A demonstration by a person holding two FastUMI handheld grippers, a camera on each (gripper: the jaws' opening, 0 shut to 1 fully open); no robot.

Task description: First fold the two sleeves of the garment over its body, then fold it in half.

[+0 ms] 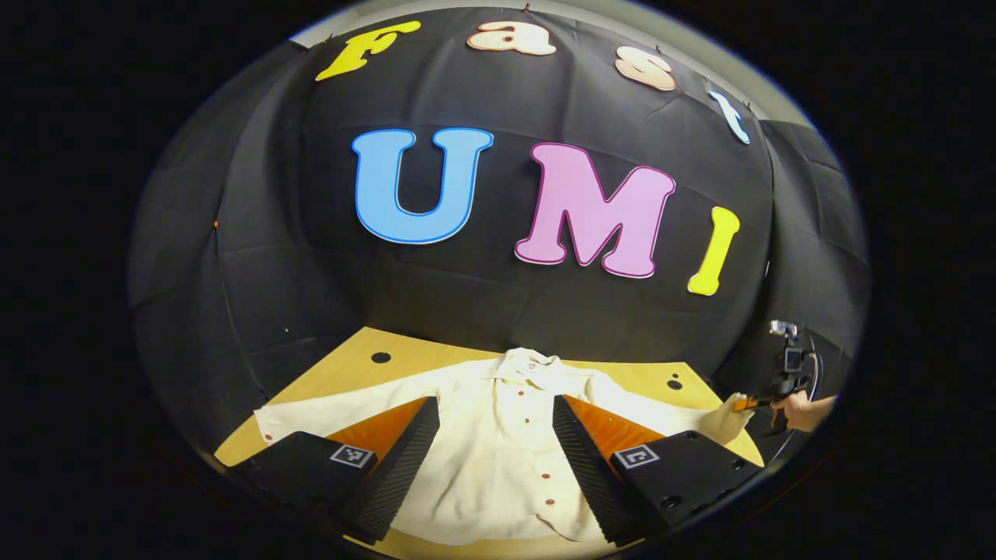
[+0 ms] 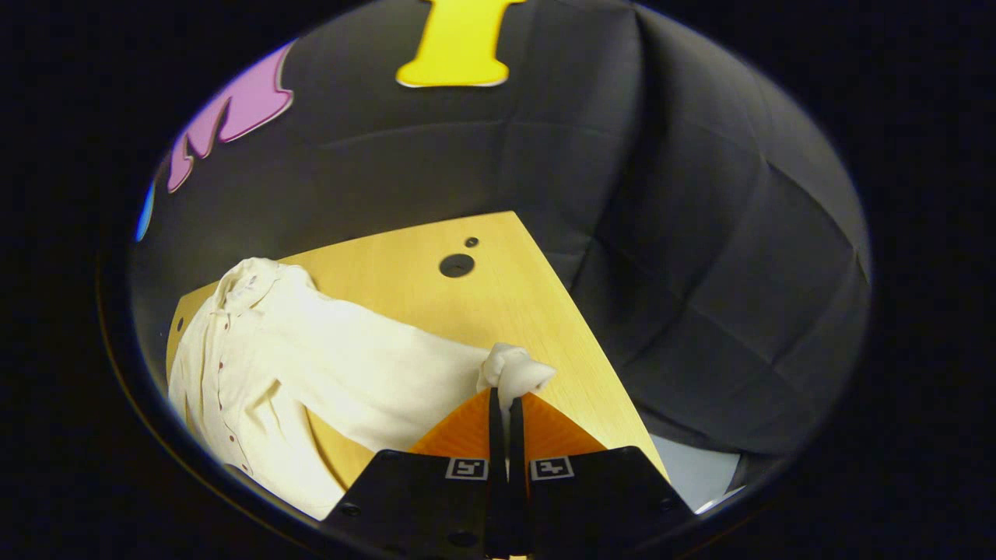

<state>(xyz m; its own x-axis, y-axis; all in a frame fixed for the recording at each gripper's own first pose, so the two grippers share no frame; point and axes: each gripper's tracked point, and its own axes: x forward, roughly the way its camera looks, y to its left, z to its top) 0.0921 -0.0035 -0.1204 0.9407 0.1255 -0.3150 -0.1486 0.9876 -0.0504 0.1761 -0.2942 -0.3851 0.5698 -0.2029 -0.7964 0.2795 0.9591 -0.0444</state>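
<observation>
A cream button-up shirt (image 1: 498,443) lies flat on the wooden table (image 1: 373,346), collar toward the wall, both sleeves spread out. My left gripper (image 1: 496,459) hangs open above the shirt's front, its fingers (image 1: 405,467) wide apart over the button line. In the right gripper view, my right gripper (image 2: 506,400) is shut on the cuff of the right sleeve (image 2: 513,373), which bunches up just past the fingertips. That sleeve (image 2: 373,365) runs back to the shirt body (image 2: 233,365). Far right in the left gripper view, the right gripper (image 1: 747,403) and a hand (image 1: 805,408) hold the sleeve end.
The table has dark round holes (image 1: 380,358) (image 1: 674,384) near its back corners and another hole (image 2: 457,265) in the right gripper view. Its right edge (image 2: 591,350) runs close to the held cuff. Black booth cloth (image 1: 498,295) closes off the back and sides.
</observation>
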